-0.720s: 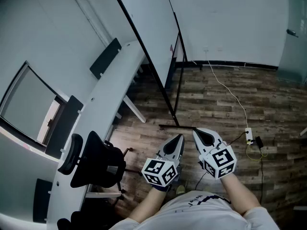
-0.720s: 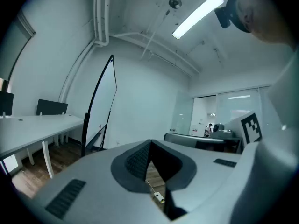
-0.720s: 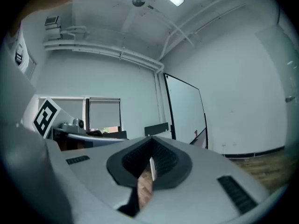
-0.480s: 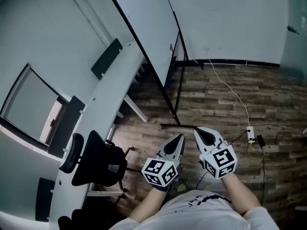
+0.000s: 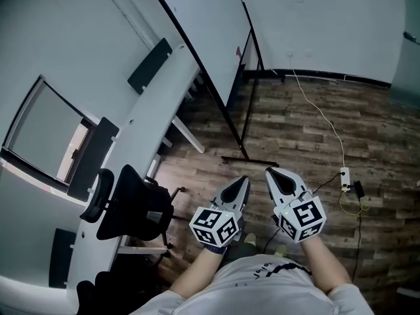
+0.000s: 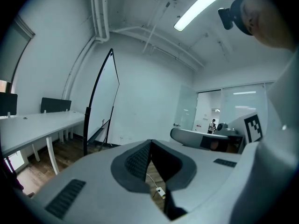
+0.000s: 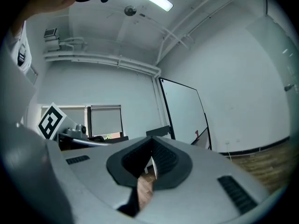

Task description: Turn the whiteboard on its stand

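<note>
Nearest, at the bottom of the head view: both grippers held out side by side above the wood floor [image 5: 295,130], each with its marker cube toward the person.

Left gripper [image 5: 243,184]: jaws closed tip to tip, nothing between them; its own view shows the pads meeting at a point [image 6: 150,143], with only floor in the gap beneath.

Right gripper [image 5: 272,176]: same condition, jaws together and empty [image 7: 152,143].

The two grippers are near each other but apart, and touch nothing.

Left of them: black office chair [image 5: 131,209], pushed up to a long white tabletop [image 5: 141,130] that runs away along the wall.

Right of them: power strip [image 5: 344,176] on the floor, with a white cable [image 5: 321,117] leading off toward the far wall.

Just ahead of the gripper tips: the dark floor bar of the stand [image 5: 249,161].

Beyond it: whiteboard [image 5: 203,25], mounted on that stand beside the far end of the tabletop. It is well apart from both grippers. Left gripper view shows the board almost edge-on [image 6: 105,101]; right gripper view shows more of its face [image 7: 184,111].
</note>
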